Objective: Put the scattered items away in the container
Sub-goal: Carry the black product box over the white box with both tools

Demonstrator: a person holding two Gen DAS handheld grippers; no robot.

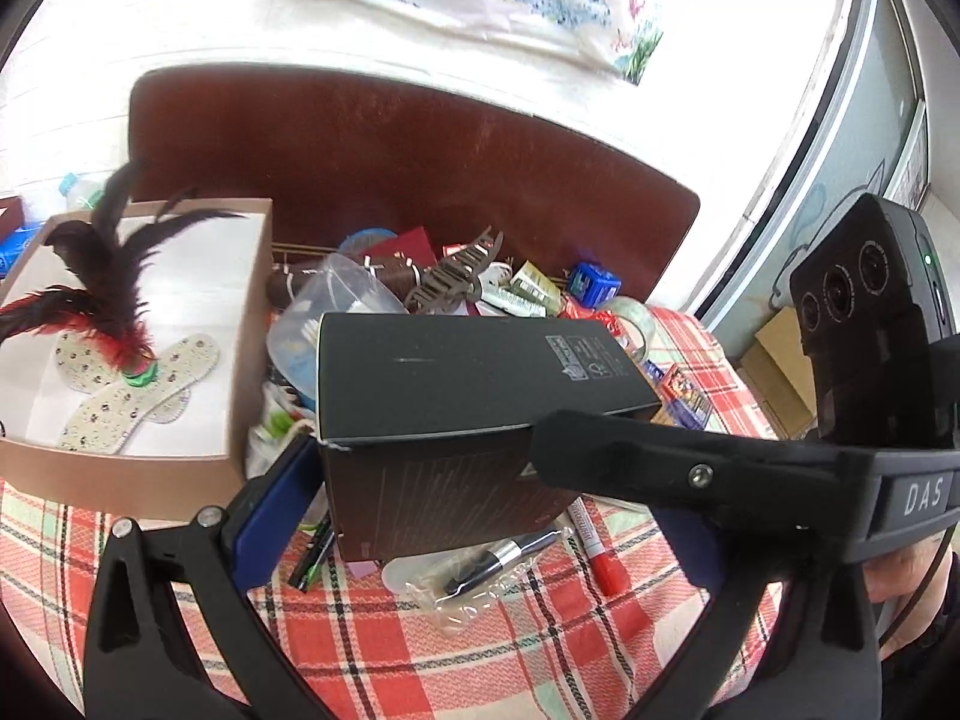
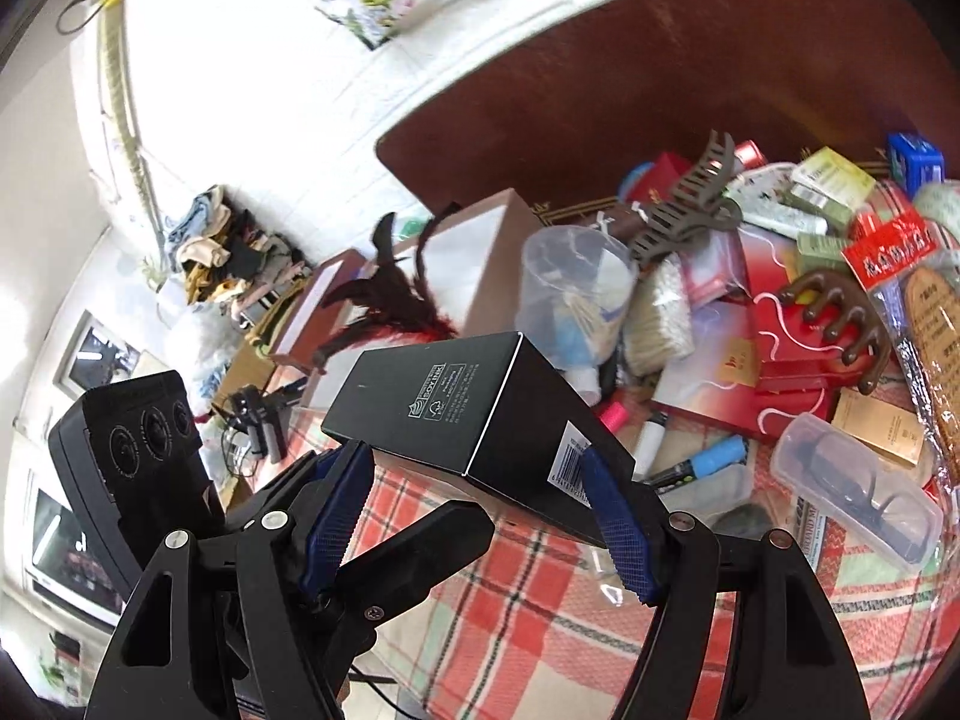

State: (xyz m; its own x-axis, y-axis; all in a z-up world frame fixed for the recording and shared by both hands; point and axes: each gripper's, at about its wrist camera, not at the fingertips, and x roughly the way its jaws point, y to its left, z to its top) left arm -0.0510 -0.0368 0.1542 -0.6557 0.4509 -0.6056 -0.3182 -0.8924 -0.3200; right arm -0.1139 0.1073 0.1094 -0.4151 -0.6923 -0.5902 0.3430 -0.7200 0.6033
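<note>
A long black box (image 1: 456, 372) hangs above the plaid tablecloth, held from both sides. My left gripper (image 1: 480, 480) straddles it; its left blue pad (image 1: 270, 498) lies against the box's left edge, and its right pad is partly hidden behind the right gripper's finger (image 1: 660, 462). In the right wrist view my right gripper (image 2: 474, 462) is shut on the black box (image 2: 456, 396), with its pads on the left corner and the barcode end. A left gripper finger (image 2: 432, 540) reaches under the box. The brown cardboard container (image 1: 246, 360) stands to the left and holds a feather toy (image 1: 114, 300) and insoles.
Clutter is piled behind the box: a brown hair claw (image 1: 456, 276), a clear plastic cup (image 1: 336, 312), small packets. A red marker (image 1: 600, 558) and a wrapped pen (image 1: 492, 558) lie under the box. A glasses case (image 2: 858, 498) and red envelopes (image 2: 780, 360) lie on the right. A dark red board (image 1: 420, 150) stands behind.
</note>
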